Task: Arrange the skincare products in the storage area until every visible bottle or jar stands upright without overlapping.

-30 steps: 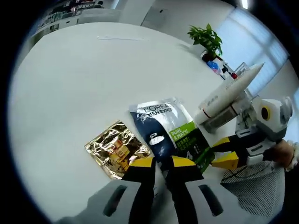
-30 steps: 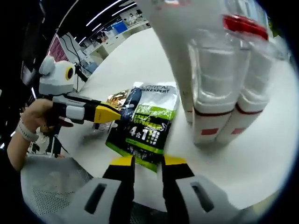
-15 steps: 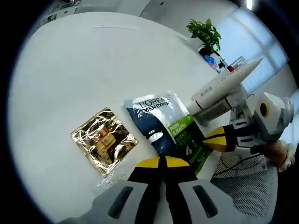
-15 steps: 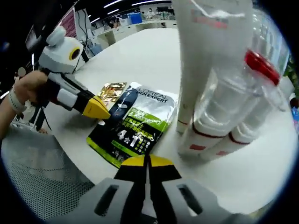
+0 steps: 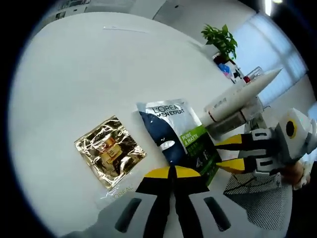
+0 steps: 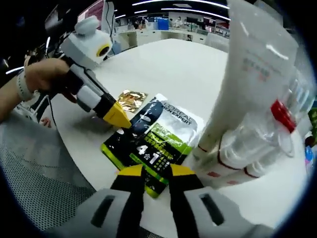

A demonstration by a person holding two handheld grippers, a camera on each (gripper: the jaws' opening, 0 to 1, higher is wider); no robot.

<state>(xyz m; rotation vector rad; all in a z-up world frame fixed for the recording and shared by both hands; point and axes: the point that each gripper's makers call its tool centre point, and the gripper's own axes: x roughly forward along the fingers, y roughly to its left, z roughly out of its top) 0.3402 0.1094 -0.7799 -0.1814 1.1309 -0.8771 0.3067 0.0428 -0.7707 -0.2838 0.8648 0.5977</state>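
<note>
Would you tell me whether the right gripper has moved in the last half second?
Yes. The right gripper opened and advanced; the green sachet now has its near corner between the jaws.

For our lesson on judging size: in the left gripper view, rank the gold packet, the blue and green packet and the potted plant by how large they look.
1. Blue and green packet
2. Gold packet
3. Potted plant, though it stands far off, so it only looks smallest.

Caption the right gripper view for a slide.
Left gripper, shut, touches a dark-and-green sachet beside standing white tubes.
</note>
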